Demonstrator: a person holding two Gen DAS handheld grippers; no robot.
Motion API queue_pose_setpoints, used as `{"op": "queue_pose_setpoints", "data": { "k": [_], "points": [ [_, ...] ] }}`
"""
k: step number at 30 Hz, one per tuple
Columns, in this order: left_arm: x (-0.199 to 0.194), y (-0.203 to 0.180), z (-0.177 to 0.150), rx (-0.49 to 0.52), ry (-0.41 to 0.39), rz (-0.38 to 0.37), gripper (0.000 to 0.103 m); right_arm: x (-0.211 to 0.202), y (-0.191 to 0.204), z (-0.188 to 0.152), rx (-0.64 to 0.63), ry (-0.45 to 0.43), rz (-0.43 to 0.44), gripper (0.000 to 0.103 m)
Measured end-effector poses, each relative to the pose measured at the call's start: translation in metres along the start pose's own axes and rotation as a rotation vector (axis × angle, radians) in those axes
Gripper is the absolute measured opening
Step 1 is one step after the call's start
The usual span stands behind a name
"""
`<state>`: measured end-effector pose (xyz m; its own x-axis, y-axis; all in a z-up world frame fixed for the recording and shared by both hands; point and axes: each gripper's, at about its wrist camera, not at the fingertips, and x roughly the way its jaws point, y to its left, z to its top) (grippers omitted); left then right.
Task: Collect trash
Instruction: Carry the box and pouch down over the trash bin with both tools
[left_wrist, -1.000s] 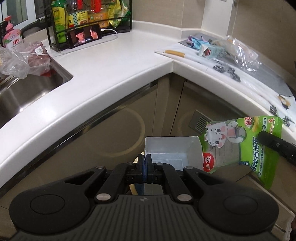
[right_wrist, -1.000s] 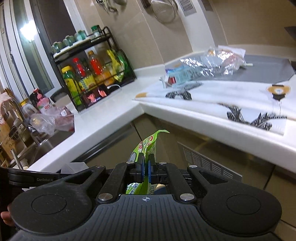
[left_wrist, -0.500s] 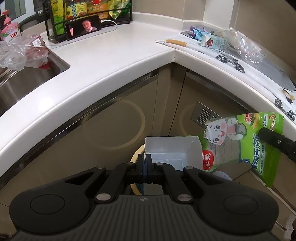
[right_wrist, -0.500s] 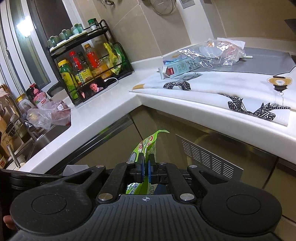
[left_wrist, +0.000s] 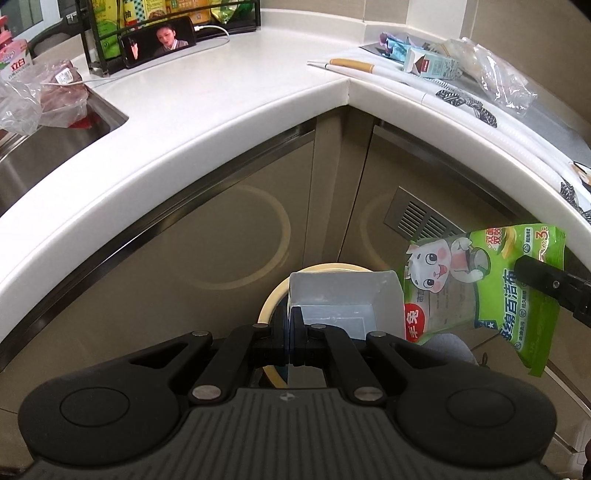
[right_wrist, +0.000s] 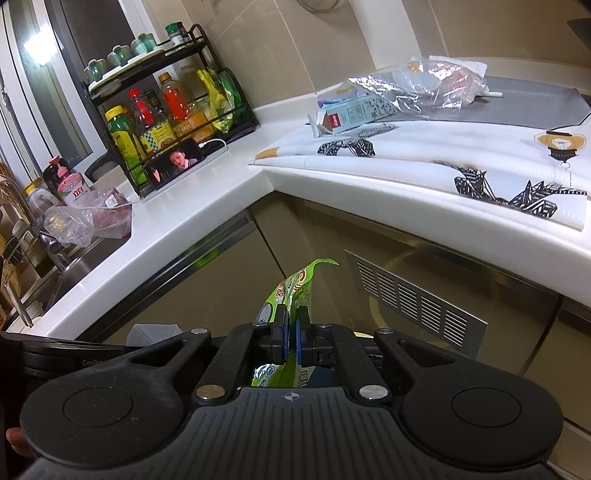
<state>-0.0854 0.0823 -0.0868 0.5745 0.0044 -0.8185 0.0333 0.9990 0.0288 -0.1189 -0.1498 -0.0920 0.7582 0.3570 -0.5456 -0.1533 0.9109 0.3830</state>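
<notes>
My left gripper (left_wrist: 290, 325) is shut on the left wall of a white plastic tray (left_wrist: 343, 306), open side towards the camera. Under the tray shows the cream rim of a round bin (left_wrist: 267, 304). To its right hangs a green cleaning-cloth packet (left_wrist: 480, 288) with a cartoon rabbit, pinched near its top right corner by a black finger (left_wrist: 546, 282) of the right gripper. In the right wrist view my right gripper (right_wrist: 291, 332) is shut on that green packet (right_wrist: 295, 291), which sticks up between the blue pads. Both grippers are below the counter's edge, in front of the corner cabinet.
A white corner countertop (left_wrist: 221, 110) runs above. On it lie a milk carton (left_wrist: 432, 66), crumpled clear bags (left_wrist: 506, 81), a patterned cloth (right_wrist: 480, 162) and a phone (left_wrist: 159, 40) against a bottle rack (right_wrist: 166, 110). A sink (left_wrist: 37, 155) is at the left. A vented cabinet door (right_wrist: 421, 299) faces me.
The left gripper has sunk with the white tray, and the bin's cream rim has come into view beneath it. The right gripper keeps hold of the green packet and has barely moved.
</notes>
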Motion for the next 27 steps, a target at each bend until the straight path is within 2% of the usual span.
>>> {"op": "queue_pose_setpoints", "data": {
  "k": [20,27],
  "points": [
    [0.059,-0.007,0.008,0.016,0.102,-0.017,0.0,0.051,-0.013,-0.011,0.022,0.135,-0.043,0.005],
    [0.086,-0.008,0.004,0.026,0.15,-0.016,0.0,0.076,-0.017,-0.018,-0.005,0.178,-0.083,0.005]
  ]
}}
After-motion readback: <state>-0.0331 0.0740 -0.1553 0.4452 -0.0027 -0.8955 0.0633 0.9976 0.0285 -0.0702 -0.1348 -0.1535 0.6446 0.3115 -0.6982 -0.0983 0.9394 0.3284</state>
